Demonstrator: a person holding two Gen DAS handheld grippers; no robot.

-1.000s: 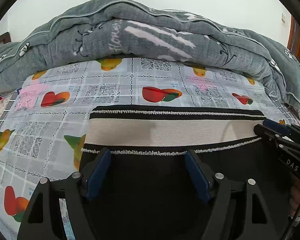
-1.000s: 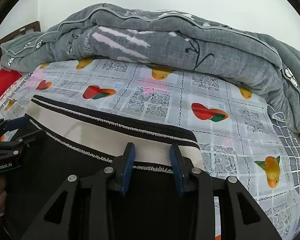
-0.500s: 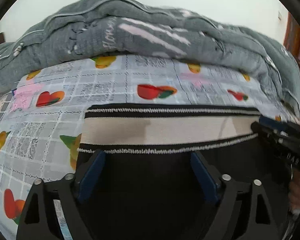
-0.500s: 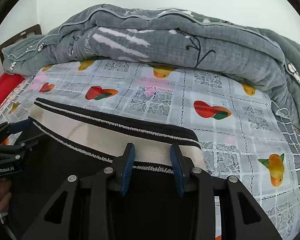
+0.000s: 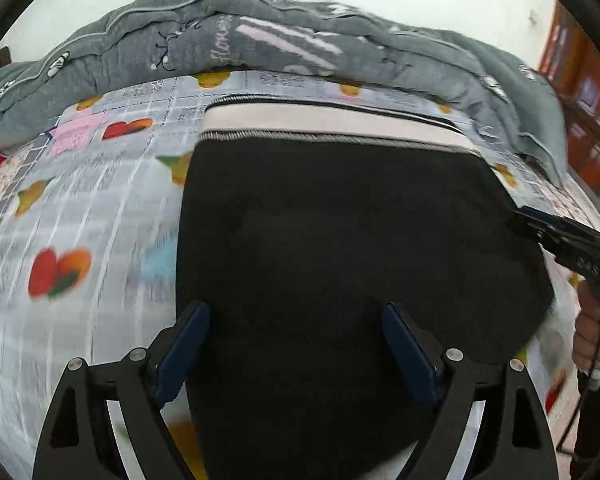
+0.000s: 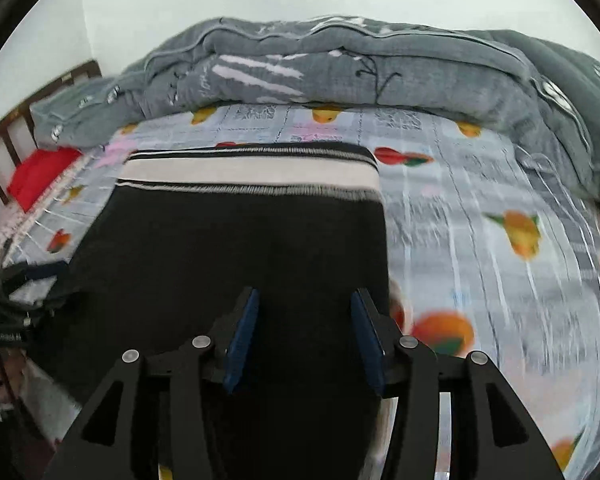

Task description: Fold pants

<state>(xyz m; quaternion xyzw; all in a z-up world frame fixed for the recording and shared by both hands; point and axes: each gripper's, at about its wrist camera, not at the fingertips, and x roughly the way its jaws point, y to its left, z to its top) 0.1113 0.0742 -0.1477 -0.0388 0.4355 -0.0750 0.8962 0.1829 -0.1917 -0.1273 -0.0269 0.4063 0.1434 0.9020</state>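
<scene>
Left wrist view, from left to right. A patterned bedsheet (image 5: 80, 216) with fruit and heart prints covered the bed, blurred toward the left edge. The black pants (image 5: 340, 240) lay flat on it in the centre, their cream waistband (image 5: 320, 120) at the far end, next to a heaped grey quilt (image 5: 260, 48). The left gripper (image 5: 296, 344) stood over the near part of the pants with its blue-padded fingers (image 5: 182, 344) spread wide; nothing was clamped between them. At the right edge the right gripper (image 5: 556, 236) reached the side of the black cloth (whether it pinched the fabric could not be told from this view), with the person's hand (image 5: 592, 336) behind it.

Right wrist view, from left to right. A wooden headboard (image 6: 16, 136) and a red pillow (image 6: 40, 176) appeared at far left; below them the left gripper (image 6: 24, 280) showed dimly at the pants' (image 6: 240, 248) edge. The waistband (image 6: 252, 172) again lay farthest from the camera. The right gripper (image 6: 304, 340) hung above the cloth, its fingers (image 6: 242, 340) parted with a clear gap, holding nothing. The bedsheet (image 6: 480, 240) filled the right, under the quilt (image 6: 380, 68).
</scene>
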